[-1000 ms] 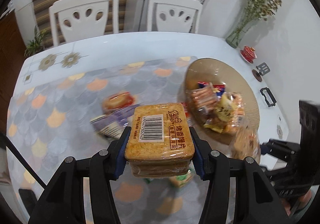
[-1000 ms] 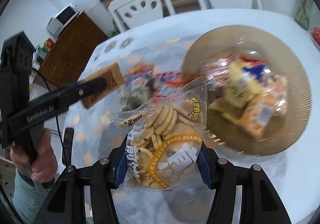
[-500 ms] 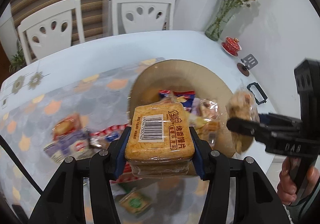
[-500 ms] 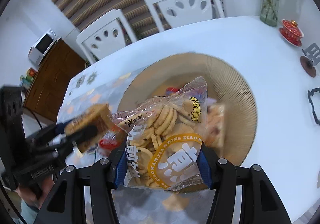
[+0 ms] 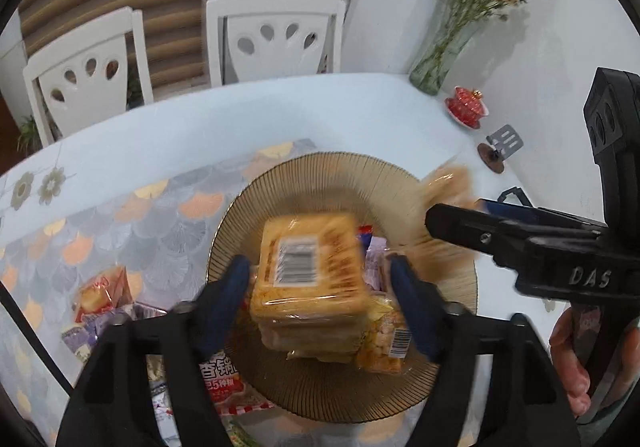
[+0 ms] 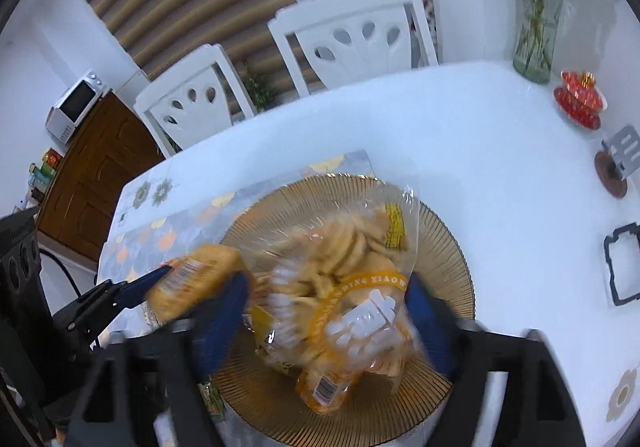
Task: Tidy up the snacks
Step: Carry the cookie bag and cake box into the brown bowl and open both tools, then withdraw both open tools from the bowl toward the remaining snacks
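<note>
With my left gripper [image 5: 320,279] spread clear of the stiff toast-slice pack [image 5: 310,267] and my right gripper [image 6: 328,307] spread around the crinkly biscuit bag [image 6: 348,287], both over the ribbed brown plate [image 5: 320,175], I'd regrip flat sides gently, since they look light, brittle and slippery.

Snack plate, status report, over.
Left tool open, toast pack released over plate. Right tool open around cracker bag. Nothing blocking.

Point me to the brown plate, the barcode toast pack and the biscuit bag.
brown plate [image 5: 320,175], left wrist view, bare far rim.
toast pack [image 5: 298,261], left wrist view, barcode label.
biscuit bag [image 6: 344,247], right wrist view, clear upper part.
</note>
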Demonstrator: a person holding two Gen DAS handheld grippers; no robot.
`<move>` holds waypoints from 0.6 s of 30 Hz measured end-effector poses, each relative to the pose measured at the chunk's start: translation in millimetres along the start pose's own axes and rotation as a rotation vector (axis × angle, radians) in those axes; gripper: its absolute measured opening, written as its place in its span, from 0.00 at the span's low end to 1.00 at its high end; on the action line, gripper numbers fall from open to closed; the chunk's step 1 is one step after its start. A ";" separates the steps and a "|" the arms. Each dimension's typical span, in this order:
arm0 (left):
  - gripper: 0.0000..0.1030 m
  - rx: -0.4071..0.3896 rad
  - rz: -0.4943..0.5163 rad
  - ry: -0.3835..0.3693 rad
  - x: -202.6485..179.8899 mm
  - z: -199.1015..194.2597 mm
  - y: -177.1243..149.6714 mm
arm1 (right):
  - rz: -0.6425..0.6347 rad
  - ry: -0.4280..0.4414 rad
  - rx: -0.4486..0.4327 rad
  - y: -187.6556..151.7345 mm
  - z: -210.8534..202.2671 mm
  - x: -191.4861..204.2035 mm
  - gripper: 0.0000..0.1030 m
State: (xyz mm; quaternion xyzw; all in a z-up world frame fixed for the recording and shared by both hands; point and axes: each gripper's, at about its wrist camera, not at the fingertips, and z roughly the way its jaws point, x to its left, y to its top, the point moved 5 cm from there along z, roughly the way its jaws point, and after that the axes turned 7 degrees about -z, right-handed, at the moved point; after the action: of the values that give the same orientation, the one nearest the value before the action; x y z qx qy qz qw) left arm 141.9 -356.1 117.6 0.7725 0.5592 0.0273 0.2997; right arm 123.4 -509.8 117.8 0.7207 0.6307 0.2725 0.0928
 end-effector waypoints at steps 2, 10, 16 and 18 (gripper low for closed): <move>0.71 0.022 -0.032 -0.014 7.2 2.3 -4.4 | 0.020 0.015 0.002 -2.3 1.0 -4.2 0.78; 0.71 0.043 -0.124 -0.001 42.9 -11.6 -27.4 | 0.058 0.029 0.056 -32.8 5.6 -13.7 0.79; 0.71 0.011 -0.169 0.052 73.3 -36.0 -38.5 | 0.034 0.062 0.074 -45.6 6.7 4.9 0.79; 0.71 -0.002 -0.191 0.072 85.5 -46.3 -41.4 | 0.015 0.078 0.074 -48.0 5.4 16.4 0.79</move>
State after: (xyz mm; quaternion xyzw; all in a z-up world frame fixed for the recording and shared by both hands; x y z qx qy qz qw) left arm 121.2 -252.7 110.0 0.7139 0.6405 0.0272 0.2816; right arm 85.9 -484.0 94.9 0.7170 0.6382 0.2776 0.0394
